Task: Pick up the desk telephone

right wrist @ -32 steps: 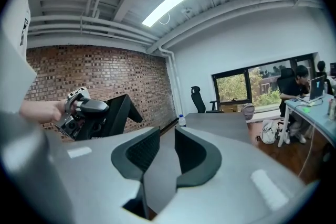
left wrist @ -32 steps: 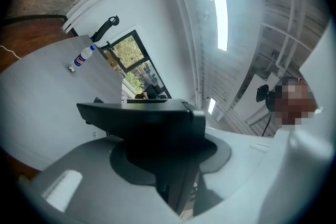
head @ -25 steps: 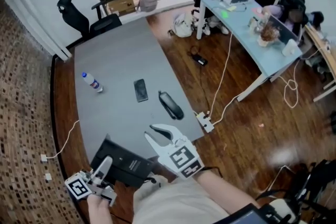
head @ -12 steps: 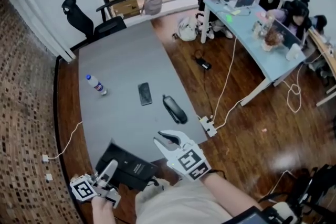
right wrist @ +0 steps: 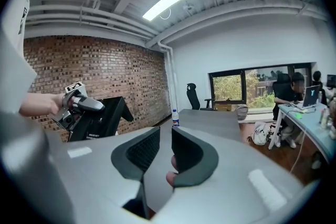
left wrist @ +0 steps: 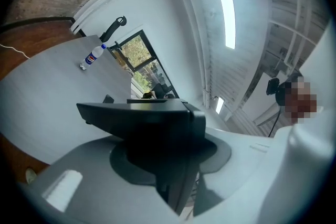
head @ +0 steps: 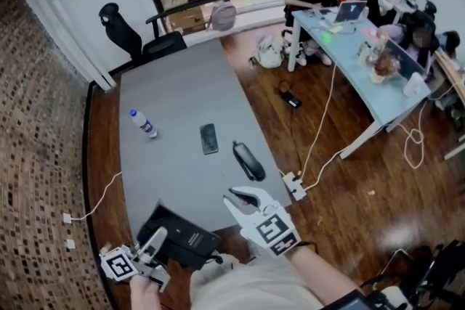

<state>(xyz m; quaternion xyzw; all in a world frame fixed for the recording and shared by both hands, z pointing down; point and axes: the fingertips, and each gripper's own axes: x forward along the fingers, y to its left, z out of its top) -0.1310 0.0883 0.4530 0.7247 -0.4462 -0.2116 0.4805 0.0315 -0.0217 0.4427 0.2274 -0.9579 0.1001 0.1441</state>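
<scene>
Left claw [head: 156, 236] grips the desk telephone [head: 182, 232] at the table's [head: 174, 83] near edge: the pick-up is in hand.
The left claw is clamped on the black telephone's edge, and the set looks tipped up; I cannot tell if it is clear of the table. Next it likely needs a steady lift. The right claw [head: 240, 194] hovers just beside, slightly parted and empty. Farther off lie a water bottle [head: 143, 123], a smartphone [head: 209, 138] and a black oblong thing [head: 248, 160], none in the way.
</scene>
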